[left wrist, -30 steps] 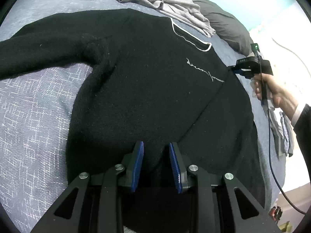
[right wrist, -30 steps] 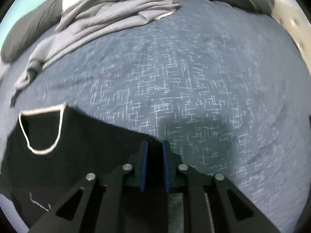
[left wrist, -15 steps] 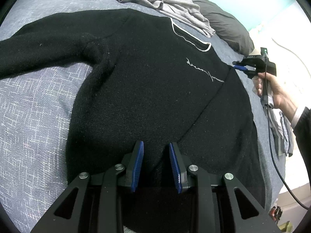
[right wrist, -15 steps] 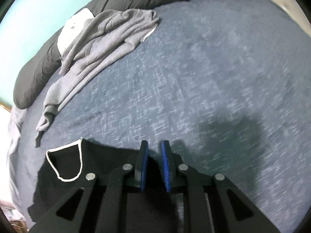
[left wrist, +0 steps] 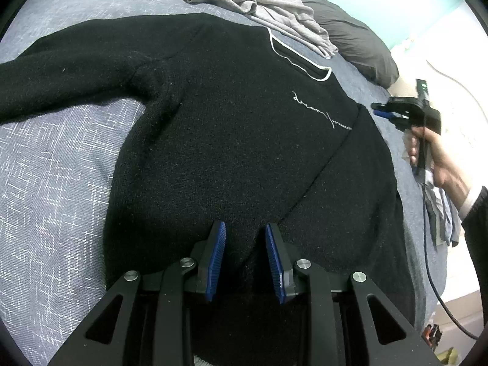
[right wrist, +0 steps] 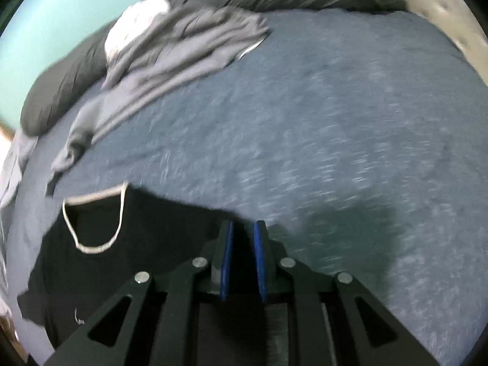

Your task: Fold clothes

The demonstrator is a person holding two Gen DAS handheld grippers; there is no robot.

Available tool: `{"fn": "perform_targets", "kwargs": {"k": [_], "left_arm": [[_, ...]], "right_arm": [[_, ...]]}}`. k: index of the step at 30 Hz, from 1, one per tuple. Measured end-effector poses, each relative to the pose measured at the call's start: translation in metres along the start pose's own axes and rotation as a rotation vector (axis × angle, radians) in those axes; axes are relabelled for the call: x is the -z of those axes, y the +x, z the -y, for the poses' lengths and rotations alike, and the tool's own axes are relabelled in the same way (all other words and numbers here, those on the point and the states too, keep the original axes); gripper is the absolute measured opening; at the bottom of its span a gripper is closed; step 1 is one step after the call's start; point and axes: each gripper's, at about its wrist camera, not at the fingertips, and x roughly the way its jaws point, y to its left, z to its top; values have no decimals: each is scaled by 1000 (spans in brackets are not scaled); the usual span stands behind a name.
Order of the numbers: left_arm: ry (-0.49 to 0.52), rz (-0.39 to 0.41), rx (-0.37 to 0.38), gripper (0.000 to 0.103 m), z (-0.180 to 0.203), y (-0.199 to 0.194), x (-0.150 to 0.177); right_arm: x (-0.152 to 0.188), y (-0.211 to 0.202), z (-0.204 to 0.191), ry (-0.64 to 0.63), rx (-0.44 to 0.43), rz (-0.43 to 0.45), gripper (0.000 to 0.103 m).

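A black sweater (left wrist: 228, 140) with a white-trimmed neck lies spread on the bed, one sleeve stretched left and the other folded diagonally across the body. My left gripper (left wrist: 245, 244) sits at its near hem, shut on a pucker of black knit between the blue pads. My right gripper (left wrist: 382, 112) hovers off the sweater's right shoulder edge in a person's hand (left wrist: 439, 158). In the right wrist view, which is motion-blurred, this gripper (right wrist: 243, 244) is narrowly open with nothing held; the sweater (right wrist: 97, 268) lies below and to the left.
A crumpled grey garment (left wrist: 274, 12) lies beyond the neckline, also in the right wrist view (right wrist: 170, 52). Dark pillows (left wrist: 357, 42) line the head of the bed. The blue-grey patterned bedcover (right wrist: 335, 122) stretches wide to the right. A black cable (left wrist: 433, 289) hangs at the bedside.
My right gripper has lifted off the sweater's shoulder and drawn back to the right, away from the cloth. My left gripper has stayed at the hem.
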Motion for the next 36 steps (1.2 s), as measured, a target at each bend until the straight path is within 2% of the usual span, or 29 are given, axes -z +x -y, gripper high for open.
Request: {"fn": "perform_targets", "kwargs": {"k": [7,18,23,27,33,36], "left_arm": [[3,10,-12,30,2,-4,2],[-5,52,-42,30,7,-42,11],[-24,79,-88,30,-2,-70,14],[-34,95,-146,30,-19,-97,10],[-110,150,-247,31,-72,-144,-6],[-167,176,-288,37,-105,-163,-15]], "right_arm": [[30,-48,-5,-37,-107,51,14],[145,-107,-18,-66,-217,35,14],[197,-131,-23,-69,-263,25,14],[227,-140,-27,-53,-286,21,14],[255,-155,-38,-32,-346,47,14],[264,-157,-45,-35,-365,52,14]]}}
